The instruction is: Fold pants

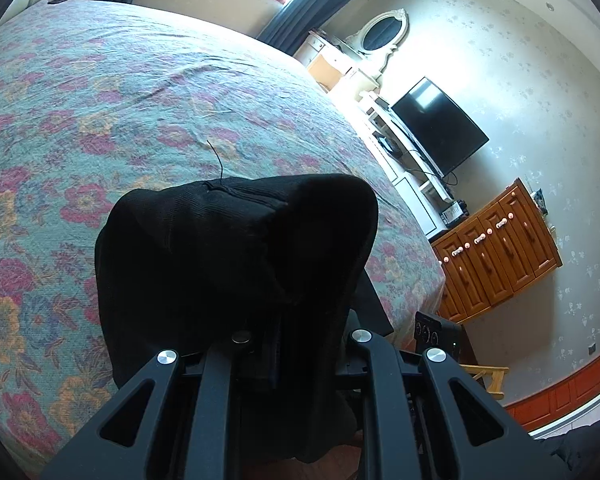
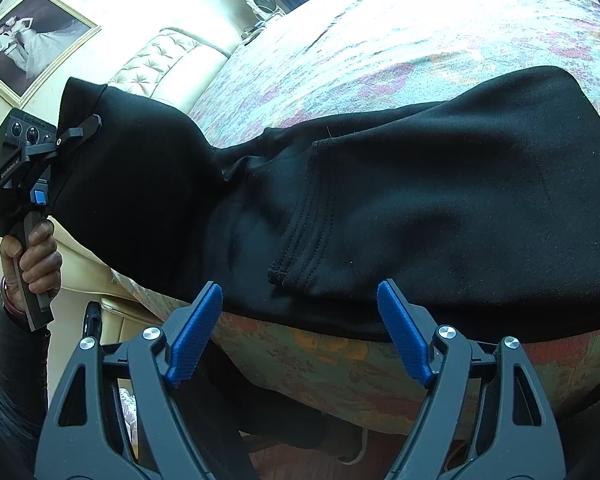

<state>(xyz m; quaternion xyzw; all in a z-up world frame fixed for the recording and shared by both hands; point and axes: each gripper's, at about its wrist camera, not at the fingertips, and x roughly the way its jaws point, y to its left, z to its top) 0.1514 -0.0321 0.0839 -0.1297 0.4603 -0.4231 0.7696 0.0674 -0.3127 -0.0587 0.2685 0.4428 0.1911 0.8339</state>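
Black knit pants [image 2: 420,208] lie along the near edge of a bed [image 2: 400,40] covered in a faded floral spread; most of the cloth rests directly ahead of the right gripper [image 2: 300,328], whose blue-padded jaws stand wide apart and hold nothing, just short of the fabric's lower edge; off to that gripper's left, one end of the pants is lifted off the mattress, pinched in the left gripper [image 2: 88,126], which a hand [image 2: 32,256] grips by its handle; from the left gripper's own view the cloth [image 1: 236,272] drapes over and hides its fingers, so the clamp is judged from the taut lift seen from the other side; the fabric looks soft, thick and limp, light enough to raise by one end yet prone to sagging and bunching; a stitched hem [image 2: 300,248] lies just beyond the open jaws, probably the firmest place to take hold.
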